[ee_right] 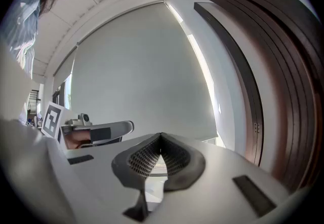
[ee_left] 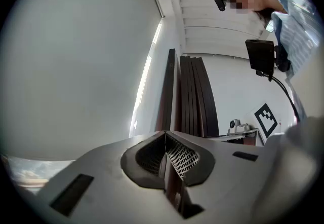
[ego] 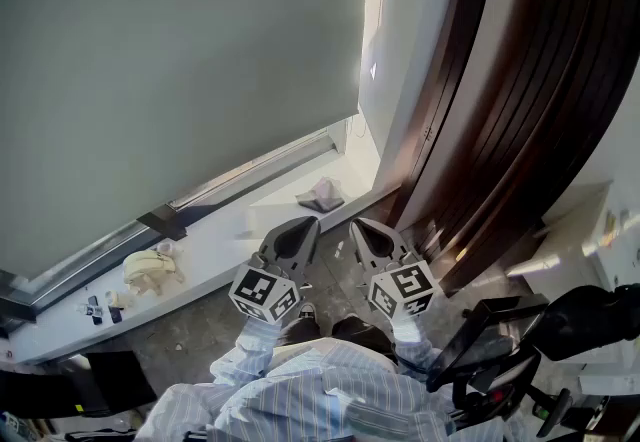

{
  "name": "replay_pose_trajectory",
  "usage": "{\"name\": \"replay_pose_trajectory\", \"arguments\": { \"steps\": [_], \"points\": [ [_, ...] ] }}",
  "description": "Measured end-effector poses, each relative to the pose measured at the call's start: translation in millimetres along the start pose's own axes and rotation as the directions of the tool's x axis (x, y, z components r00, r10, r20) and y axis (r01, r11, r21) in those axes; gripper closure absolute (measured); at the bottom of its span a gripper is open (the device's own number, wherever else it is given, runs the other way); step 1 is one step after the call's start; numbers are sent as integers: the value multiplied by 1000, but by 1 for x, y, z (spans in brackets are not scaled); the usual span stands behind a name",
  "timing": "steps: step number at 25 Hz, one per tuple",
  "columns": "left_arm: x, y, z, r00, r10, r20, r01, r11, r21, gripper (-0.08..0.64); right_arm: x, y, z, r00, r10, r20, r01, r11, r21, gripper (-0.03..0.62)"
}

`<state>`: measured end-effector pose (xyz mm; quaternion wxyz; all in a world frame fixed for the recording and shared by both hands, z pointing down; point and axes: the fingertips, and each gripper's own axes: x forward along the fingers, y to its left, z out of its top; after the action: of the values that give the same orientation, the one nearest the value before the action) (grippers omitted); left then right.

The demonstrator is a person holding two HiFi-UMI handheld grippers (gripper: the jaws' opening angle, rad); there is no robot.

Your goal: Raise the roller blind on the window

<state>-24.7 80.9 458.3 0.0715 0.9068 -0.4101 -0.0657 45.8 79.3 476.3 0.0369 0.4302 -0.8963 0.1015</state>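
Observation:
A grey roller blind [ego: 170,60] hangs down over most of the window, its bottom edge just above the sill [ego: 260,210]. The same blind [ee_left: 76,66] fills the left gripper view and the blind [ee_right: 142,76] fills the middle of the right gripper view. A thin cord [ego: 352,130] hangs at the blind's right edge by the bright gap. My left gripper [ego: 298,230] and right gripper [ego: 362,233] are held side by side low in front of the sill, both shut with nothing between the jaws. Neither touches the blind or the cord.
A crumpled cloth [ego: 322,194] lies on the sill at right, a cream-coloured object [ego: 152,268] and small bits at left. Dark wooden panels [ego: 520,100] stand to the right of the window. A black chair [ego: 520,350] is at lower right.

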Motion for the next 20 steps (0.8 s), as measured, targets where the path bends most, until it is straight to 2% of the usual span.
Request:
{"name": "replay_pose_trajectory", "arguments": {
  "steps": [15, 20],
  "points": [
    [13, 1, -8, 1000, 16, 2, -16, 999, -39, 554, -1, -12, -3, 1000, 19, 6, -19, 999, -29, 586],
    [25, -8, -13, 1000, 20, 7, -20, 998, -52, 554, -12, -26, -8, 1000, 30, -1, -30, 999, -14, 586]
  ]
}}
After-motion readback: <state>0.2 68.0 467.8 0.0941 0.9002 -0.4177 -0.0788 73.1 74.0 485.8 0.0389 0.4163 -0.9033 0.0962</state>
